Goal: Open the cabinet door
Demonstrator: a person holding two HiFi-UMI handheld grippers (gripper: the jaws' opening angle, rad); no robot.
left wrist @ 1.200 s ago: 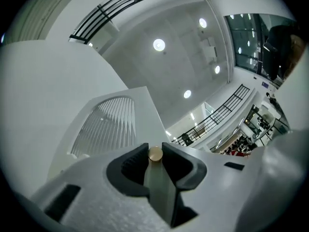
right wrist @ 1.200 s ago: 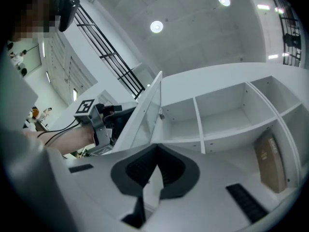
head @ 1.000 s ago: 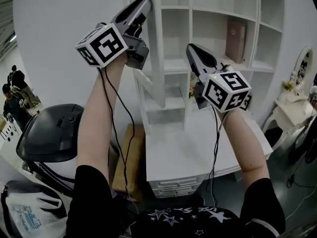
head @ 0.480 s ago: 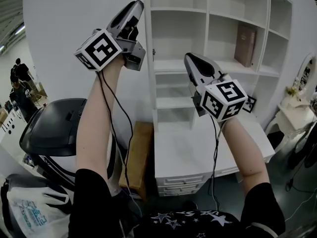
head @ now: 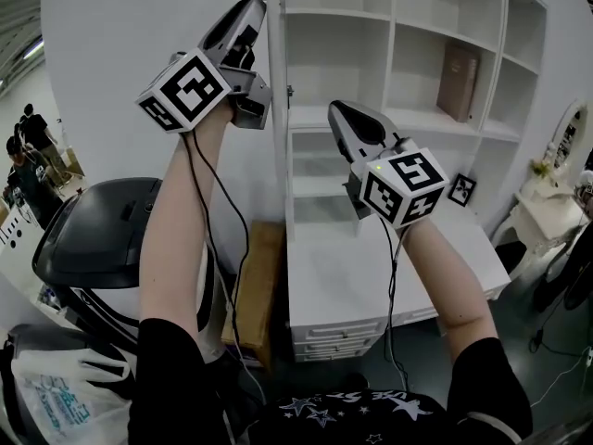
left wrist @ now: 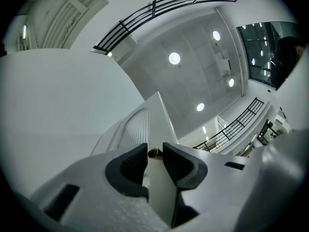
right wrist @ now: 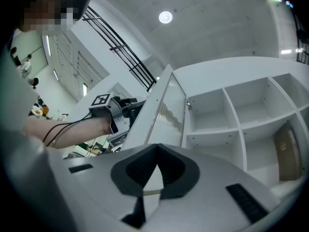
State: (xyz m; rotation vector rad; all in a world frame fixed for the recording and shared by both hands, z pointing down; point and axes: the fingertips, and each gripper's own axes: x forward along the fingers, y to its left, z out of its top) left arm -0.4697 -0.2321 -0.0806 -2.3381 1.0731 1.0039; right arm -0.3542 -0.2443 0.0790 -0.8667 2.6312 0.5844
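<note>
The white cabinet door (head: pixel 276 128) stands swung out and shows edge-on in the head view. In the right gripper view its ribbed panel (right wrist: pixel 170 112) shows beside the open shelves. My left gripper (head: pixel 250 7) is raised at the door's upper edge. In the left gripper view its jaws (left wrist: pixel 154 150) are closed around a small brass knob (left wrist: pixel 153 152) on the door's edge (left wrist: pixel 161 187). My right gripper (head: pixel 336 111) hangs in front of the shelves with its jaw tips (right wrist: pixel 155 151) together and nothing between them.
The shelf unit (head: pixel 389 119) holds a brown book (head: pixel 460 80) at upper right. A white desk top (head: pixel 357 272) with drawers (head: pixel 338 334) lies below. A dark rounded chair (head: pixel 97 239) and a wooden board (head: pixel 257 286) stand at left, and a small vanity (head: pixel 554 184) at right. People stand far left (head: pixel 23 160).
The door has swung from an angled stance to edge-on, with my left gripper staying on its edge. My right gripper has shifted left and slightly lower.
</note>
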